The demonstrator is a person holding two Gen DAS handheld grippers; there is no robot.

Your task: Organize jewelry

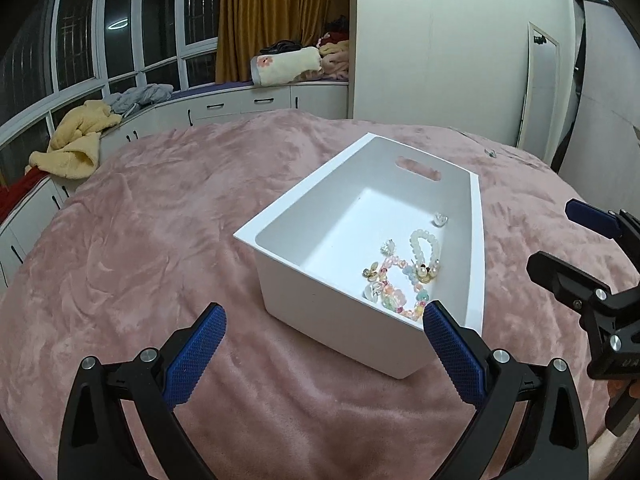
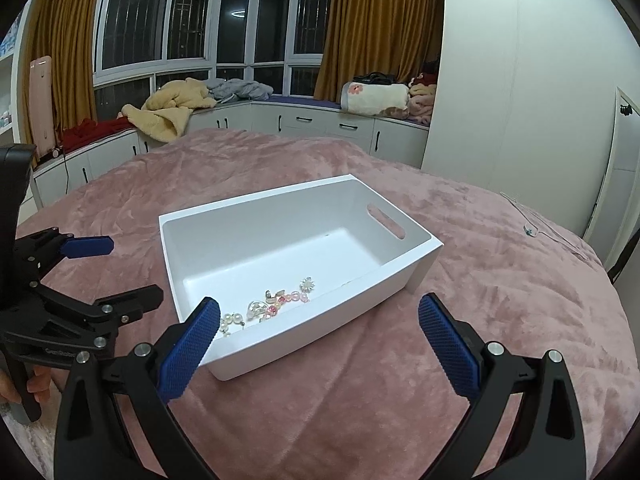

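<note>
A: In the left wrist view, where is the jewelry?

B: It lies inside the white plastic bin (image 1: pixel 360 240), which stands on the bed with the pink blanket (image 1: pixel 160 240). I see a white bead bracelet (image 1: pixel 425 245), a pastel bead bracelet (image 1: pixel 400 292) and some small earrings (image 1: pixel 372 272), all gathered in the near right corner of the bin. The left hand-held gripper (image 1: pixel 324 356) is wide open and holds nothing. The jewelry is ahead of it and to the right, just behind its right fingertip. The bin's long axis runs away from this gripper, towards the wall with the handle slot (image 1: pixel 418 168).

A: And the other gripper?

B: The right hand-held gripper (image 1: pixel 576 240) appears at the right edge, beside the bin. It is also open there.

A: What does the right wrist view show?

B: The same bin (image 2: pixel 300 236), but with its long side across the view. The jewelry (image 2: pixel 276 304) is in the near left corner, just beyond the left fingertip. The right hand-held gripper (image 2: pixel 320 340) is spread wide and empty. The left hand-held gripper (image 2: pixel 120 268) is at the left, open.

A: Which one is nearer?

B: I judge both are about equally near. On the blanket far to the right lies a small shiny piece (image 2: pixel 530 232); I cannot tell what it is.
</note>
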